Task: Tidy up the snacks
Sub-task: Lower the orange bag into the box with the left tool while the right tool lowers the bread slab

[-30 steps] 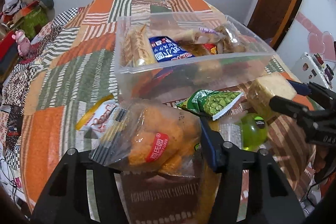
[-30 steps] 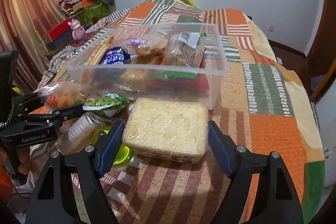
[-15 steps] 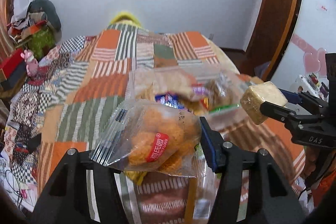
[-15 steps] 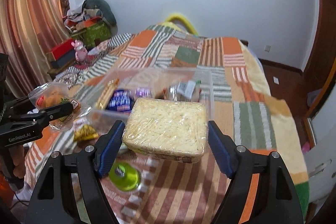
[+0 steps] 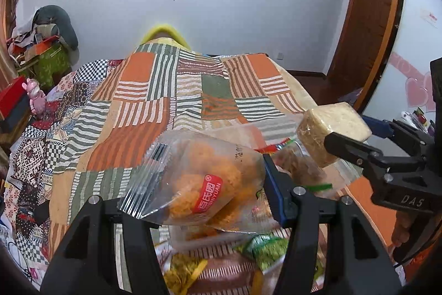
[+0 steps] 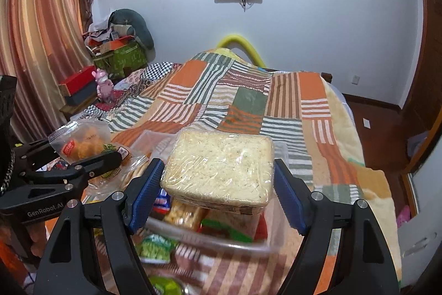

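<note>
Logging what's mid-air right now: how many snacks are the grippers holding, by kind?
Clear bag of orange snacks: 1, in the left gripper
Wrapped noodle block: 1, in the right gripper
Total: 2

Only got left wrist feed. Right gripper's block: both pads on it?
Observer: Yes. The right gripper holds the wrapped noodle block between both blue pads, flat face up.
Operator: Over the bin?
Observer: Above the clear bin's blurred near rim, yes.
Operator: What's under it?
Observer: A blue packet lies in the bin below its left edge.
</note>
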A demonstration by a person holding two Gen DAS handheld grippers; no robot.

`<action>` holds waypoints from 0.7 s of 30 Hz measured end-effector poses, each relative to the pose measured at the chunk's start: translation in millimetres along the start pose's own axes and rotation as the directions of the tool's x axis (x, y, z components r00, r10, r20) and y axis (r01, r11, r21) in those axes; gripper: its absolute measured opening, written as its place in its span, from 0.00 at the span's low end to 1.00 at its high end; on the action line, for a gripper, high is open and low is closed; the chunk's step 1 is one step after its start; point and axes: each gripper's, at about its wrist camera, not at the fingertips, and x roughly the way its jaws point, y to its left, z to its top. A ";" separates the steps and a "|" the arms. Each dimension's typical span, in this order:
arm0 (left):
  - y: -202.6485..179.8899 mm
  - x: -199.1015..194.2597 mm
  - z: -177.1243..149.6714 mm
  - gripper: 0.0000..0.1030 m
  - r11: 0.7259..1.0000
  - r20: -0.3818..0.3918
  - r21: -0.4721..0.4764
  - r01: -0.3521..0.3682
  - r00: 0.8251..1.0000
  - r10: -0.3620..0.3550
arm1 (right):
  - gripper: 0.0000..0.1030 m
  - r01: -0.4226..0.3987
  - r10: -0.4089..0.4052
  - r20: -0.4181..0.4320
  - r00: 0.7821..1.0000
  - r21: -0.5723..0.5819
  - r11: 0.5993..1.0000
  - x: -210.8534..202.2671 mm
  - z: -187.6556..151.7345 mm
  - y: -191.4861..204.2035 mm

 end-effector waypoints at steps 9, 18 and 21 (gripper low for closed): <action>11.2 52.0 15.1 0.55 1.000 -0.065 -0.022 -0.001 0.998 0.000 | 0.74 0.009 -0.008 -0.078 0.997 0.013 1.000 41.3 2.3 -6.9; 12.0 86.3 14.3 0.56 0.999 -0.125 -0.048 0.011 0.992 -0.017 | 0.74 0.020 -0.023 -0.099 0.995 -0.031 0.999 54.0 3.9 -4.4; 11.7 86.7 13.0 0.57 0.998 -0.138 -0.052 0.020 0.990 -0.027 | 0.74 0.012 -0.015 -0.091 0.996 -0.031 0.999 48.7 6.5 -3.7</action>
